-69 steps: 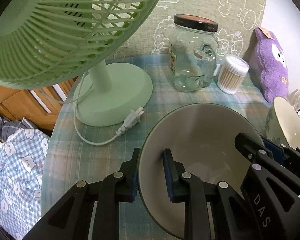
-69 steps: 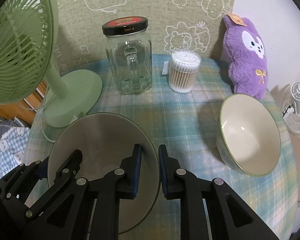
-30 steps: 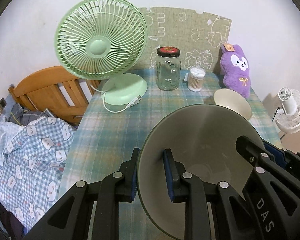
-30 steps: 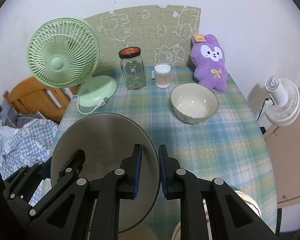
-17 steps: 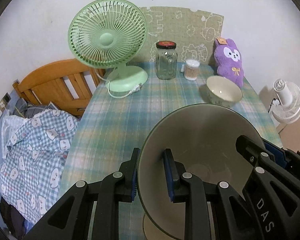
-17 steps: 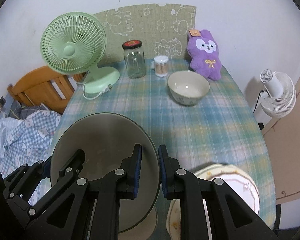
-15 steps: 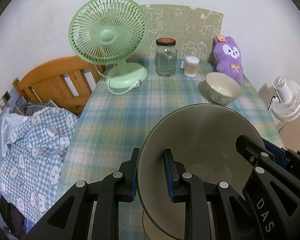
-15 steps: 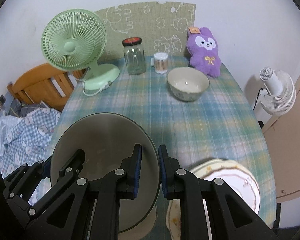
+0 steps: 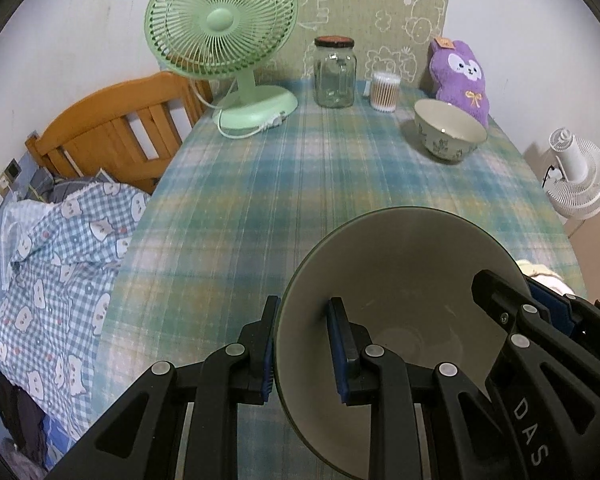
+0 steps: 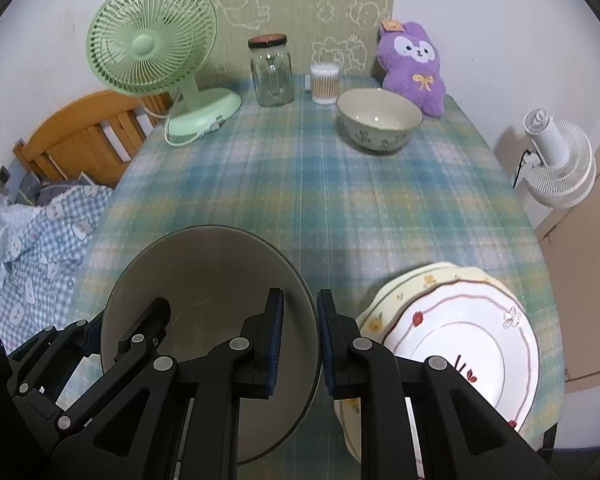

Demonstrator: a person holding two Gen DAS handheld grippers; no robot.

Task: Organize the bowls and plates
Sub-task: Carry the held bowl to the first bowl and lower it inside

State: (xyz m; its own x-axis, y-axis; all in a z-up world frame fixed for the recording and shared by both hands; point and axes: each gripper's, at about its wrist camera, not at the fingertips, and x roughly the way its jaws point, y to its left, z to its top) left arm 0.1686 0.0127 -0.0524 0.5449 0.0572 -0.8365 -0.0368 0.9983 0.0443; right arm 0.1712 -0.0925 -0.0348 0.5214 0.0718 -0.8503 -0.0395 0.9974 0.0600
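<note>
grippers clamp smooth round glazed bowl rim.

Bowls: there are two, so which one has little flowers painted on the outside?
The floral bowl standing by the purple bunny. The grey bowl clamped by both grippers is plain.

Only legible text: "DAS", white caps, on the black arm of the right gripper as seen at lower right of left wrist view. Jar lid has print but too small to read. Tag on purple plush unreadable too.
</note>
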